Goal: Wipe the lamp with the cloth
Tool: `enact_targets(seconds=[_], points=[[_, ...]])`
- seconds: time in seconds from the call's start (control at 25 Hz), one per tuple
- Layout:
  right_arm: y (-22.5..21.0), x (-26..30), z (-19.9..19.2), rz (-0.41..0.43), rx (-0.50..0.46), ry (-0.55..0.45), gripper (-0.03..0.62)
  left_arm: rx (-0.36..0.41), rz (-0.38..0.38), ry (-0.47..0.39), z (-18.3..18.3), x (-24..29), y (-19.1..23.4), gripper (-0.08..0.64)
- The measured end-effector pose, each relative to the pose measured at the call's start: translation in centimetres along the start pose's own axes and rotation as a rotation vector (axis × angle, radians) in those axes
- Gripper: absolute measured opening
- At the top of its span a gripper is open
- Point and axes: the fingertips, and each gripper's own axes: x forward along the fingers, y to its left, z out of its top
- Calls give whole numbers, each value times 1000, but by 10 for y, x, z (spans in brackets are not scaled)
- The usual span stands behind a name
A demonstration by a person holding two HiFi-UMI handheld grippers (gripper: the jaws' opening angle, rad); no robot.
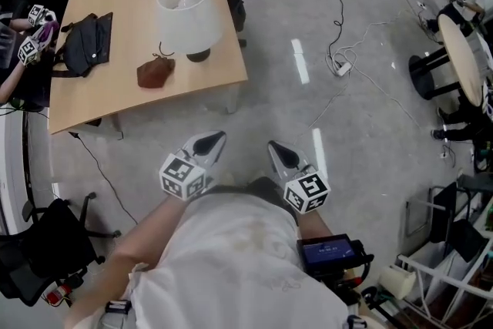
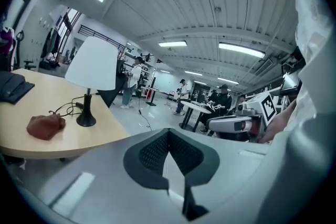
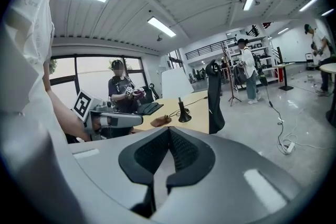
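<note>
Task not started: both grippers empty, well short of the bench.
Left gripper (image 1: 214,141) and right gripper (image 1: 279,150) both have jaws together on nothing, held over grey polished floor. The lamp (image 1: 189,11) stands on the light wood bench (image 1: 115,100): white drum shade, smooth and matte, thin dark stem, round dark base. The cloth (image 1: 155,72), brown, soft and crumpled in a lump, lies just beside the base, untouched. Pickup and wiping are all left to do.

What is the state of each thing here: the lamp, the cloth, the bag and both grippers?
lamp: upright on the table, untouched.
cloth: crumpled beside the lamp, not held.
bag: lying flat on the table.
left gripper: jaws shut, empty.
right gripper: jaws shut, empty.
</note>
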Motion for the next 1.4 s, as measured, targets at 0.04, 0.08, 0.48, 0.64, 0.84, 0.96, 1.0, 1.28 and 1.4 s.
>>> enact_targets(seconds=[0.04, 0.08, 0.48, 0.64, 0.84, 0.96, 1.0, 1.28, 1.4], points=[[-1, 4, 0, 12, 0, 8, 14, -13, 16, 2, -3, -1, 4, 0], [-2, 7, -1, 26, -1, 18, 14, -26, 32, 6, -6, -1, 7, 0], [-43, 53, 17, 141, -27, 37, 14, -45, 134, 34, -2, 34, 30, 0], [-67, 65, 30, 193, -33, 27, 14, -13, 154, 66, 8, 65, 28, 2], [-96, 73, 36, 244, -17, 20, 14, 42, 173, 106, 15, 96, 21, 0], [-107, 75, 37, 279, -15, 24, 14, 37, 208, 106, 17, 103, 22, 2], [-110, 76, 37, 290, -15, 29, 14, 29, 221, 104, 17, 103, 23, 2], [-120, 92, 37, 335, 7, 53, 14, -26, 311, 126, 10, 95, 33, 2], [-119, 102, 38, 347, 18, 54, 14, -50, 356, 120, 12, 88, 48, 2]])
